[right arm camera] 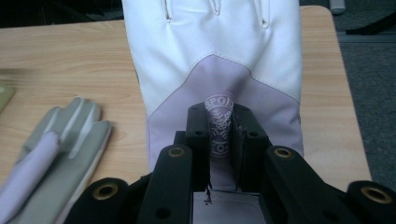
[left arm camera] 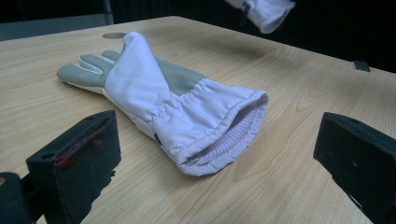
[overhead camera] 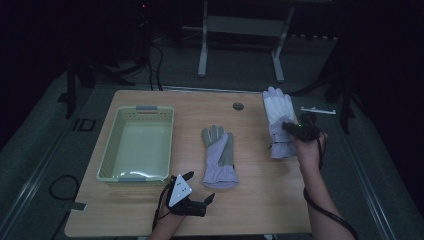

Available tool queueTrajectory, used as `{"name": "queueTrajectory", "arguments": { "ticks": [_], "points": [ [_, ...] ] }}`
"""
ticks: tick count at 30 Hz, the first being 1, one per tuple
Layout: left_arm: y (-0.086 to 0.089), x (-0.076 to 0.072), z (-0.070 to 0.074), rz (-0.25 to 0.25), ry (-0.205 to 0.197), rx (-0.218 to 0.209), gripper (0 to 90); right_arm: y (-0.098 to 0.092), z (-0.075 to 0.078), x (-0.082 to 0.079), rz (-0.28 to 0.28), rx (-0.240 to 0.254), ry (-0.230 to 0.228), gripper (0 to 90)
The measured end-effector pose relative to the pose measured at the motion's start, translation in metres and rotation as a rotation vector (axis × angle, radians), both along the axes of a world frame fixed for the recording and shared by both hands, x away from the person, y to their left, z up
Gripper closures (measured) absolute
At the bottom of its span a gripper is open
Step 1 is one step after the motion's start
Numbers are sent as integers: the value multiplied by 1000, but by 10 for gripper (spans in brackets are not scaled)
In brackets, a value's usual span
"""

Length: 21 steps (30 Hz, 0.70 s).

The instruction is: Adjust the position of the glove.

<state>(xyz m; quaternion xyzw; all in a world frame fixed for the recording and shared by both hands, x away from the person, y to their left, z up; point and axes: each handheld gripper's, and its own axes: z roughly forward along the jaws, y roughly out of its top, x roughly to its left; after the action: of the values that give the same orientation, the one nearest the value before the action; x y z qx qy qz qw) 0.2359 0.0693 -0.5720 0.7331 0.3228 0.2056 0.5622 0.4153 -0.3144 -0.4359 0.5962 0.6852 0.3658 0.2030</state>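
Observation:
Two pale lilac-and-white gloves are on the wooden table (overhead camera: pixel 250 200). One glove (overhead camera: pixel 219 155) (left arm camera: pixel 177 107) lies palm up in the middle, grey palm showing, cuff toward me. My left gripper (overhead camera: pixel 200 187) (left arm camera: pixel 215 154) stands open just short of that cuff, nothing between its jaws. The other glove (overhead camera: pixel 279 117) (right arm camera: pixel 219 60) is at the right, its cuff end lifted off the table. My right gripper (overhead camera: pixel 290 127) (right arm camera: pixel 220 140) is shut on a fold of it at the round logo near the cuff.
A pale yellow-green plastic basket (overhead camera: pixel 111 150) sits on the left half of the table. A round cable hole (overhead camera: pixel 238 106) is at the far edge. Beyond the table stand a white frame's legs (overhead camera: pixel 202 50) and dark floor with cables.

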Motion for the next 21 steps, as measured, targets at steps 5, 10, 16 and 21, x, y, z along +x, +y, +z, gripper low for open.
{"name": "queueTrajectory", "arguments": {
  "ticks": [5, 10, 16, 21],
  "points": [
    [0, 1, 0, 2, 5, -3, 9, 5, 5, -26, -34, 20, 7, 786],
    [-1, 0, 0, 0, -5, 8, 9, 8, -12, -48, -89, 51, 22, 785],
    [-1, -1, 0, 1, -7, 6, 9, 15, -33, -71, -110, 81, 39, 781],
    [-1, -1, 0, 0, -11, 12, 9, 17, -55, -74, -151, 82, 73, 781]
  ]
}}
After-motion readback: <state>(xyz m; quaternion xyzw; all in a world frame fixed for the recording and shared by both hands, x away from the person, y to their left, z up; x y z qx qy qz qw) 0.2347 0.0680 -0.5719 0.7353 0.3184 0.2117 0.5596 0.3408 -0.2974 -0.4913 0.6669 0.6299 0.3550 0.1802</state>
